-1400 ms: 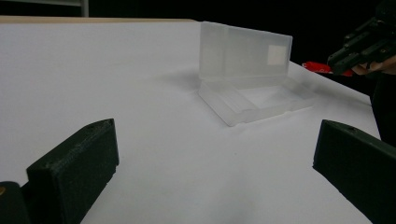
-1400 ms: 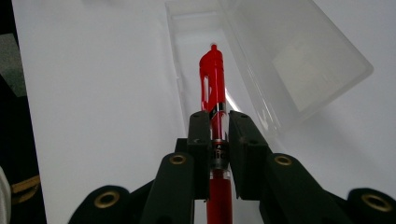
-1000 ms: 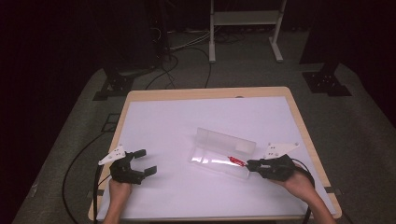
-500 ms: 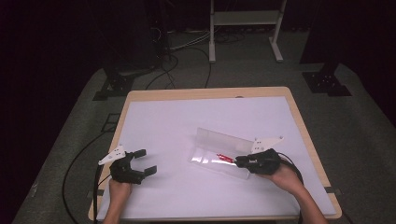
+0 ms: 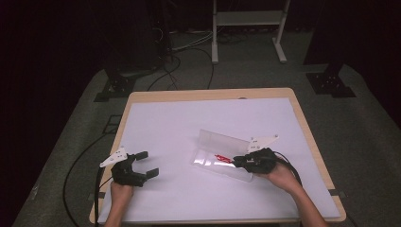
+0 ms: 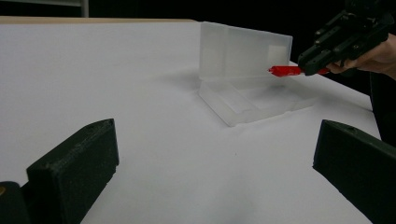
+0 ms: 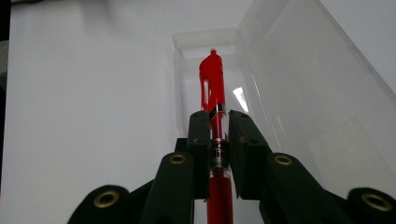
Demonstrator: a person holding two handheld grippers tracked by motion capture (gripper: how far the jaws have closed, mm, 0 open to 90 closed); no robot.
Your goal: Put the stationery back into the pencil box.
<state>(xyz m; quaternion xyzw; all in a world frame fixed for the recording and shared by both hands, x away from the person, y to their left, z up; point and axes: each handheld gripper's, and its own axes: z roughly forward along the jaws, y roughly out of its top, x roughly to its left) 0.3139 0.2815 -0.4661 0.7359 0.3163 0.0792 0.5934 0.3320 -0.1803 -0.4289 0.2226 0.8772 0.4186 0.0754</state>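
We hold the red pen point(image 7: 212, 100), light, stiff and slick, mid-barrel in the right gripper point(image 7: 218, 122) jaws, over the open clear case point(image 5: 222, 153) at centre frame; left gripper point(image 5: 142, 165) jaws gape wide.

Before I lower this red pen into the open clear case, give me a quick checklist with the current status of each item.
1. Grip: the right gripper has its jaws shut on the red pen, pen straight along the jaws. Ok.
2. Case open: the clear case has its lid standing up, tray exposed. Ok.
3. Alignment: in the right gripper view the pen runs lengthwise over the tray. Ok.
4. Height: in the left gripper view the pen is above the tray, not touching. Ok.
5. Tray holds nothing else: looks so, but clear plastic. Cannot tell.
6. Left gripper: jaws open, apart from the case, so nothing steadies it. Not ok.
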